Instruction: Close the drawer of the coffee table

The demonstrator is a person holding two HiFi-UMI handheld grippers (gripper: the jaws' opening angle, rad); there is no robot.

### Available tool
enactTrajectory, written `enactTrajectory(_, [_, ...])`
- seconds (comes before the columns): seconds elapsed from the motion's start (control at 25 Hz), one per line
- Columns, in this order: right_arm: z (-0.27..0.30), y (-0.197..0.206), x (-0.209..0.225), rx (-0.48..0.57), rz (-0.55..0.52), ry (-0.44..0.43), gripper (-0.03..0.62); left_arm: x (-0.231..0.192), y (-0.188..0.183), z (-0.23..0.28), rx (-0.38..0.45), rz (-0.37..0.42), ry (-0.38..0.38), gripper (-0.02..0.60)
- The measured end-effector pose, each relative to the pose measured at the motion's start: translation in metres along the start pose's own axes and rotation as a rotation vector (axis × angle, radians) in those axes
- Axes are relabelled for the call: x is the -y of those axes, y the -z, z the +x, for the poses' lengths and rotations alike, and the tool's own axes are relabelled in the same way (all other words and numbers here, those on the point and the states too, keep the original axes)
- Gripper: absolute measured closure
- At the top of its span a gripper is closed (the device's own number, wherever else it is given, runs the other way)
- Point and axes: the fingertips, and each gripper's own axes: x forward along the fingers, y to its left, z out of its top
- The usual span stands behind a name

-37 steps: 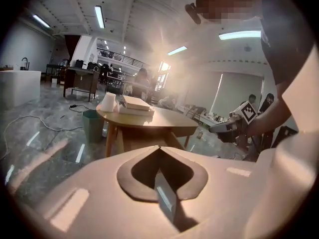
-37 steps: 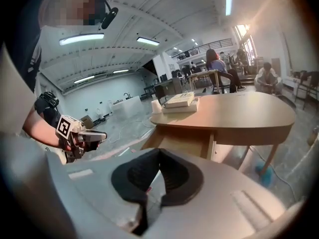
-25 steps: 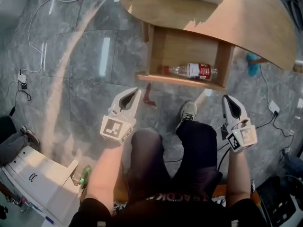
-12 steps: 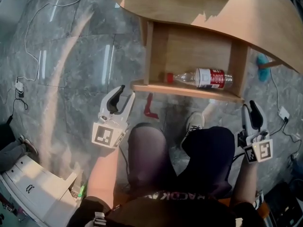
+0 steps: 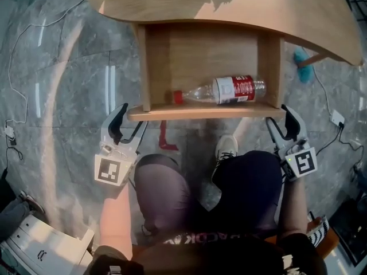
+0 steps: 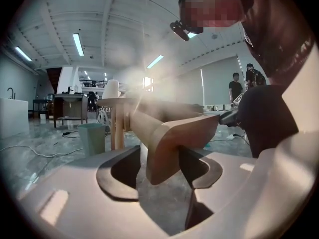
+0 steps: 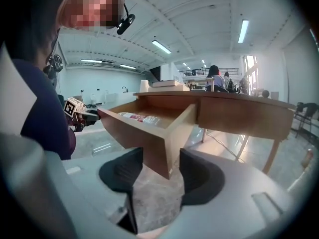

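The coffee table's wooden drawer (image 5: 206,113) stands pulled out toward me from under the round top (image 5: 229,4), with a clear plastic bottle (image 5: 221,90) with a red label lying inside. My left gripper (image 5: 132,118) is at the drawer front's left corner; its jaws have just been opening and the corner (image 6: 174,143) sits between them without being pinched. My right gripper (image 5: 277,118) is at the right corner; its jaws have also just been opening and straddle that corner (image 7: 149,143) with gaps on both sides. The bottle (image 7: 142,117) shows in the right gripper view too.
The person's knees and a grey shoe (image 5: 226,148) sit just in front of the drawer. A red object (image 5: 165,139) lies on the grey stone floor below it. Cables (image 5: 17,67) run at the left, a teal item (image 5: 302,67) at the right. A green bin (image 6: 93,137) stands beyond.
Both grippers have come down and forward from above the knees to the drawer front's two corners. Their jaws, shut a second ago, now stand apart.
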Motion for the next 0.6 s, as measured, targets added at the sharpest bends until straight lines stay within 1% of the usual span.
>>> enactTrajectory(0.16, [0.015,0.0,-0.006,0.015,-0.019,-0.021,0.377,0.003,0.002,0.001,0.015,-0.001,0.022,0.331])
enactTrajectory(0.32, [0.02,-0.001,-0.008,0.021,-0.024,-0.038,0.369,0.002,0.002,0.002,0.041,-0.034,0.03,0.335])
enactTrajectory(0.4, [0.02,-0.001,-0.007,0.018,-0.016,-0.041,0.368,0.004,0.001,0.002,0.036,-0.041,0.028,0.361])
enactTrajectory(0.6, [0.018,-0.005,-0.008,0.013,0.03,-0.049,0.368,0.003,-0.006,0.001,0.015,-0.04,-0.006,0.367])
